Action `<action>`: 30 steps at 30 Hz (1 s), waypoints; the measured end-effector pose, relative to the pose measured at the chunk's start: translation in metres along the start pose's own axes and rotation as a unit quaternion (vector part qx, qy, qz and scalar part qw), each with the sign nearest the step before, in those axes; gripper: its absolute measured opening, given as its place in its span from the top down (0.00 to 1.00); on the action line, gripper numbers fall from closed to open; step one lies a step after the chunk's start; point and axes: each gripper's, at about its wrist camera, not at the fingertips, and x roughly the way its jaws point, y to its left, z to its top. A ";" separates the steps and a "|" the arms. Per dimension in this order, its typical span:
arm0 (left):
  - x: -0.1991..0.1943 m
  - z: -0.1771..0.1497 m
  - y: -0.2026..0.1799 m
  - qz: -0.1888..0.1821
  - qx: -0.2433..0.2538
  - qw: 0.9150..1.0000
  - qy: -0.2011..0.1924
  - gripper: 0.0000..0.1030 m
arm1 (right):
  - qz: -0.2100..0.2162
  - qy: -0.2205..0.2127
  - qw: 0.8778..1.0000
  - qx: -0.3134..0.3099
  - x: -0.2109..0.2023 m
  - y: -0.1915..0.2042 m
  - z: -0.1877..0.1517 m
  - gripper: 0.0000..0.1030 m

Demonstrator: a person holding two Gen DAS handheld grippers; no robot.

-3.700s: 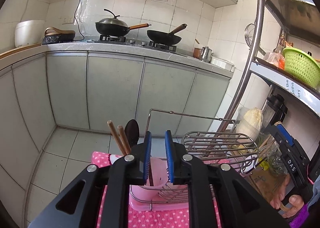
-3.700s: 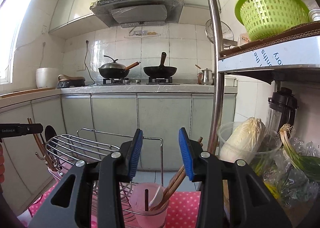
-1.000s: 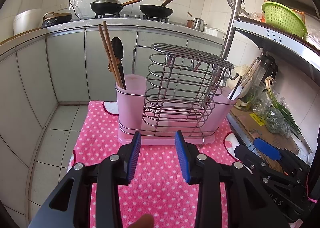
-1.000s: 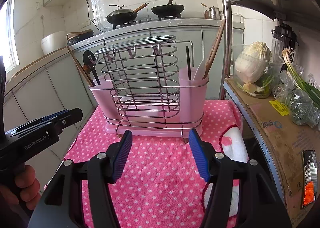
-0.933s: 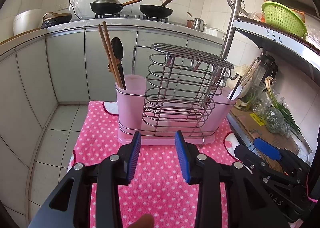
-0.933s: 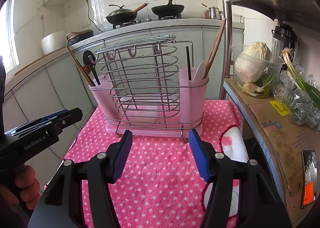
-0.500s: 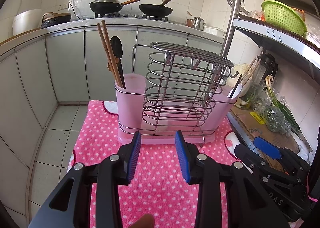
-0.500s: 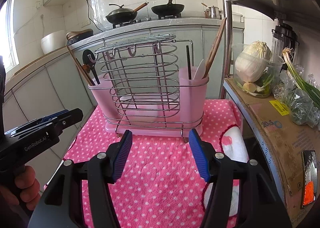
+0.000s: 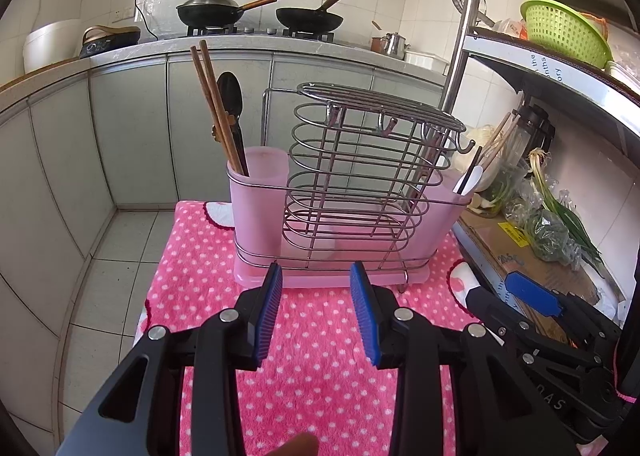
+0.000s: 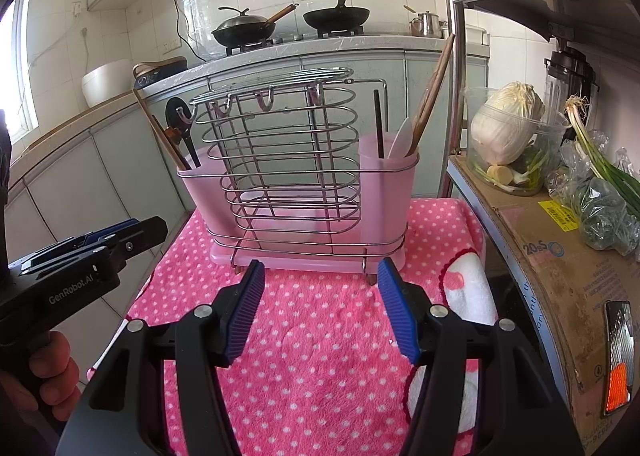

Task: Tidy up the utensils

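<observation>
A fuzzy pink cloth with white polka dots (image 9: 320,340) covered the small table, and on it stood the pink plastic utensil holder with its chrome wire rack (image 9: 344,216). Its left translucent pink cup (image 9: 260,192) held a pair of brown wooden chopsticks (image 9: 212,104) and a black plastic spoon (image 9: 230,96), all leaning leftward. The oval-looped wire basket in the middle (image 10: 288,160) held nothing I could see. The right pink cup (image 10: 384,180) carried a thin black stick, a white plastic spoon (image 10: 402,138) and long brown wooden chopsticks (image 10: 434,88) slanting right.

The left black gripper with ribbed blue pads (image 9: 318,312) hovered low before the holder, jaws apart and holding nothing; the right black gripper with blue pads (image 10: 320,312) did likewise, spread wider.

Only the right-wrist view clearly showed the clear tub with a pale cabbage (image 10: 508,128) on the cardboard-lined shelf; only the left-wrist view showed the green plastic colander (image 9: 564,30) on the shelf above
</observation>
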 end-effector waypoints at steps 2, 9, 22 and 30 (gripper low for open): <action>0.000 -0.001 0.000 0.000 0.001 1.000 0.001 0.67 | 0.000 0.001 1.000 -0.001 0.001 0.000 0.000 0.43; 0.001 -0.001 0.000 -0.001 0.000 1.000 0.002 0.67 | 0.000 0.002 1.000 -0.002 0.001 -0.001 0.000 0.42; 0.001 -0.001 0.002 -0.001 0.003 1.000 0.001 0.67 | -0.001 0.001 1.000 -0.002 0.001 0.000 0.000 0.42; 0.002 0.000 0.002 -0.002 0.004 1.000 0.002 0.67 | 0.000 0.002 1.000 -0.004 0.003 0.000 -0.001 0.42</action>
